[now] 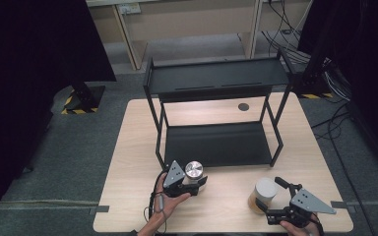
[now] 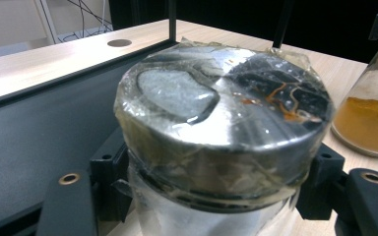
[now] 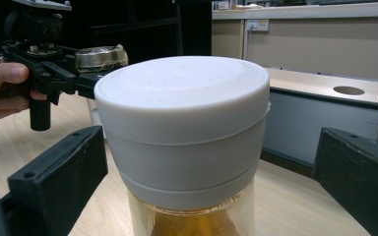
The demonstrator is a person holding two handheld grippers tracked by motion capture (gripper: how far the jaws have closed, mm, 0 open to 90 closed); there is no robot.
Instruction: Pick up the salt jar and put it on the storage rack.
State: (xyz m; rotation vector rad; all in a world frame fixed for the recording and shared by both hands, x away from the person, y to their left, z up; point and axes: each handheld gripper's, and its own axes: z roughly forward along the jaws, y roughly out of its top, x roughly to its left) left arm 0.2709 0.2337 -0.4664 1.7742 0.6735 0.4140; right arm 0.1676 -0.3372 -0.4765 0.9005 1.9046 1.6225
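A jar with a silver metal lid [image 1: 194,170] under clear film stands on the table just in front of the black rack. My left gripper [image 1: 197,183] is shut on it; in the left gripper view both jaws press the glass below the lid [image 2: 221,113]. A jar with a white lid [image 1: 265,189] and amber contents [image 2: 369,118] stands at the front right. My right gripper [image 1: 271,199] is open around it: in the right gripper view the jaws flank the white lid [image 3: 182,113], with a clear gap on the right side.
A black two-tier rack [image 1: 216,145] stands mid-table; both its shelves are bare. A round hole [image 1: 243,106] sits in the tabletop behind it. Cables lie on the floor at the back right. The table's front edge is close behind both hands.
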